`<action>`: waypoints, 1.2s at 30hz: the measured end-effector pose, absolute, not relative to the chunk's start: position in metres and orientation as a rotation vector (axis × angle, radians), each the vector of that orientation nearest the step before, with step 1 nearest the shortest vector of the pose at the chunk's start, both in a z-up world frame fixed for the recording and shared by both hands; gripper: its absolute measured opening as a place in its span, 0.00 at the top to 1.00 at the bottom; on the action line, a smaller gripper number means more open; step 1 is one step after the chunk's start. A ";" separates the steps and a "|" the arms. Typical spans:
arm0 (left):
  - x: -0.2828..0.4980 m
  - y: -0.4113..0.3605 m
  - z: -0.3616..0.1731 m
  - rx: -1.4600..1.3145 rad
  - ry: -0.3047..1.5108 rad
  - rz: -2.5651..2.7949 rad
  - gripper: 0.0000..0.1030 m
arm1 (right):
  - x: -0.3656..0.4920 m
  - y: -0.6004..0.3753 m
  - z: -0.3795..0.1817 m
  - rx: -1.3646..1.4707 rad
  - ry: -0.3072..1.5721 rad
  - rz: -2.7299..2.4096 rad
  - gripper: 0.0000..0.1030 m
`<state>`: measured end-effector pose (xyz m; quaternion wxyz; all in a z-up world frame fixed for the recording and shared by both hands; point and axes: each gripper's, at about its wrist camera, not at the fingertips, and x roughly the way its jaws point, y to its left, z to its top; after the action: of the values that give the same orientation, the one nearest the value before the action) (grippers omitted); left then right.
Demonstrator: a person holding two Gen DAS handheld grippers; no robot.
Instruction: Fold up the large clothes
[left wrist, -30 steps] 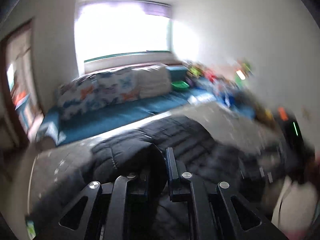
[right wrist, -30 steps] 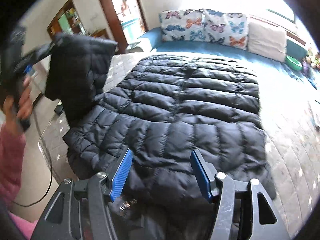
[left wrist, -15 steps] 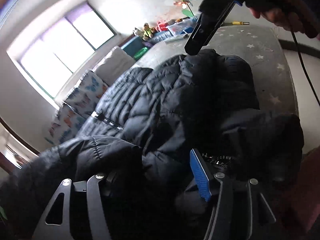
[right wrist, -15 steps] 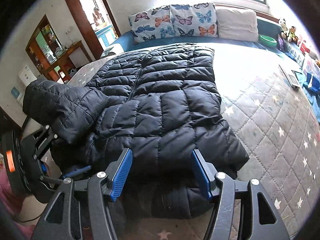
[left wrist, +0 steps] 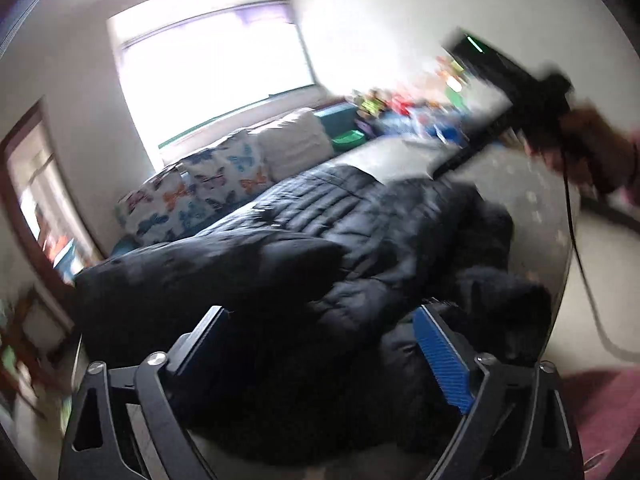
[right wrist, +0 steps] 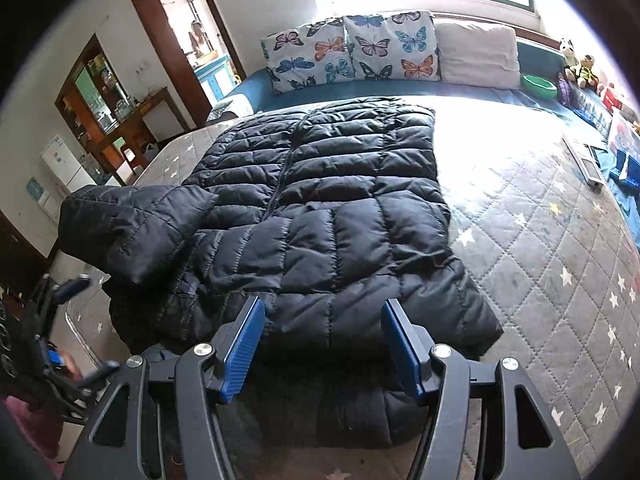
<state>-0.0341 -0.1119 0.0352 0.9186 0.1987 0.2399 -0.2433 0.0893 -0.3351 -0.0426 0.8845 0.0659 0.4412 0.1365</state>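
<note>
Right wrist: green bowl (right wrist: 539,85), contents unseen.

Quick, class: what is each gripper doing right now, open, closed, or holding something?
Left gripper: open, holding nothing, above the black puffer jacket.
Right gripper: open, holding nothing, over the jacket's near edge.

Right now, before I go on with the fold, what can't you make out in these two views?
- Left wrist view: motion blur smears the jacket and the shelf clutter.
- Right wrist view: the jacket's near edge sits in shadow behind the open right tool; how it is folded is unclear.
- Right wrist view: the left tool is blurred at the frame edge.
</note>
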 end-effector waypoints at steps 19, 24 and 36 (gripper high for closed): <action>0.044 -0.010 0.081 -0.084 0.560 -0.488 0.00 | 0.084 -0.330 -0.032 0.135 0.881 0.291 0.35; 0.042 -0.079 0.107 0.009 0.478 -0.659 0.00 | 0.081 -0.346 -0.027 0.169 0.848 0.259 0.35; 0.030 -0.172 0.067 0.147 0.618 -0.888 0.00 | 0.066 -0.374 0.001 0.189 0.739 0.193 0.35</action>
<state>0.0299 -0.1717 0.0670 0.8546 0.0700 0.2938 -0.4224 0.0660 -0.3737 0.0013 0.9236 0.0919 0.3601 0.0940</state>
